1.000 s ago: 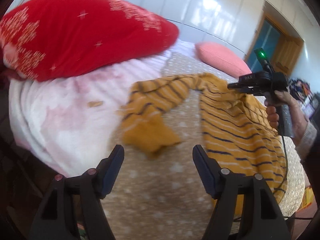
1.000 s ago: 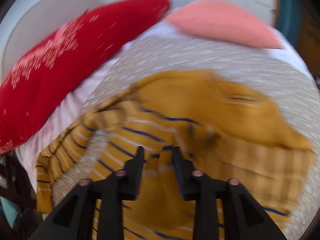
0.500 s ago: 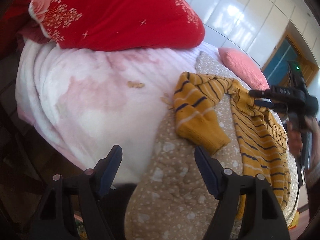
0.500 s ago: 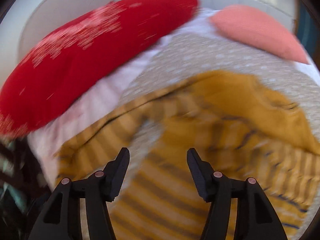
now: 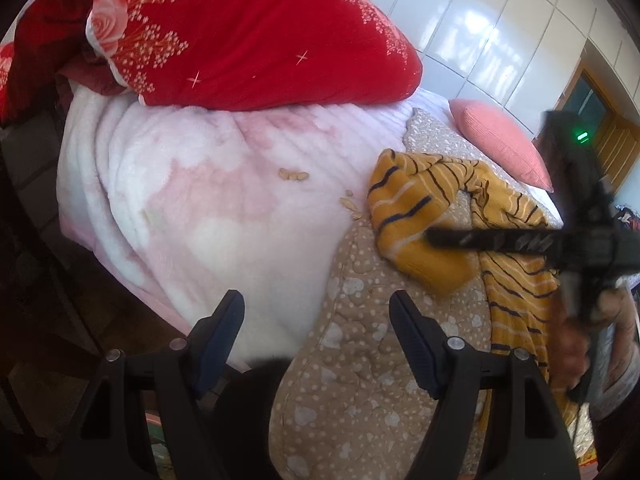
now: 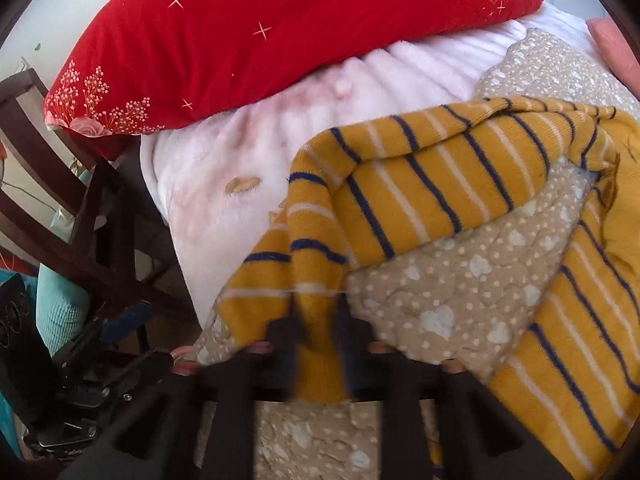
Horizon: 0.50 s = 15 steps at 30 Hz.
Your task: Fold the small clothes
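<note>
A mustard sweater [image 5: 516,280] with navy and white stripes lies rumpled on the beige dotted quilt [image 5: 360,380]; its sleeve [image 6: 420,184] stretches out to the left. My right gripper [image 6: 316,332] is at the sleeve's cuff [image 6: 316,304], its jaws closing with the cuff between them. The left wrist view shows it as a black bar [image 5: 432,237] reaching across onto the cuff [image 5: 424,264], held by a hand [image 5: 580,340]. My left gripper [image 5: 316,308] stands open with nothing in it, over the quilt's edge below and left of the cuff.
A big red pillow [image 5: 240,32] lies on the pale pink blanket [image 5: 208,200] at the back left. A salmon cushion [image 5: 496,144] sits at the back right. Peanut shells [image 5: 294,175] are scattered on the blanket. A dark wooden chair frame [image 6: 80,220] stands beside the bed.
My right gripper opened, swept left from the sweater's body to the sleeve's cuff and closed on it. The left gripper stayed open and drifted toward the bed's left edge.
</note>
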### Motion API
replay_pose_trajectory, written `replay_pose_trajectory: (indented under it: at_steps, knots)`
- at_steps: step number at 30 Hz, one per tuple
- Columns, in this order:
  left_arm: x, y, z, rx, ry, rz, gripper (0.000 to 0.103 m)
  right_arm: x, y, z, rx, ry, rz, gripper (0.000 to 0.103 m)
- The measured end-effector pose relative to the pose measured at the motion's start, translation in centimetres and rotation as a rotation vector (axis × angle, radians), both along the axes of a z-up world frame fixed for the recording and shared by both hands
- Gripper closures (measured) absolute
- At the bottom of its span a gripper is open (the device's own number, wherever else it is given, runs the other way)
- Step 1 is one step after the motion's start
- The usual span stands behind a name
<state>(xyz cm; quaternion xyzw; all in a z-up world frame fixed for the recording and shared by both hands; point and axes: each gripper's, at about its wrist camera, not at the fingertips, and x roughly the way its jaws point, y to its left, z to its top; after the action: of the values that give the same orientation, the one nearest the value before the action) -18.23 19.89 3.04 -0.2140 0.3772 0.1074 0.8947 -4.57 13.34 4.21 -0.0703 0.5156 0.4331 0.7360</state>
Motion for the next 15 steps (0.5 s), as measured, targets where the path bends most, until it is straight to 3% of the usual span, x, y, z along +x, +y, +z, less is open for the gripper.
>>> replay_pose_trajectory:
  at_steps: [4,9,13,15]
  knots:
    - [0.3,-0.8,0.5,0.013,-0.001,-0.013,0.029,1.9,-6.6,5.5,0.050,-0.124,-0.109,0.091]
    - [1.6,-3.3,1.1,0.015,-0.004,-0.080,0.029,6.0,-20.6,10.0,0.033,-0.206,-0.394,0.091]
    - [2.8,-6.3,1.6,0.037,-0.001,-0.149,0.029,9.0,-31.8,8.5,-0.153,-0.268,-0.655,0.089]
    - [3.5,-7.6,1.7,0.040,0.002,-0.177,0.029,10.6,-36.7,5.2,-0.308,-0.199,-0.762,0.075]
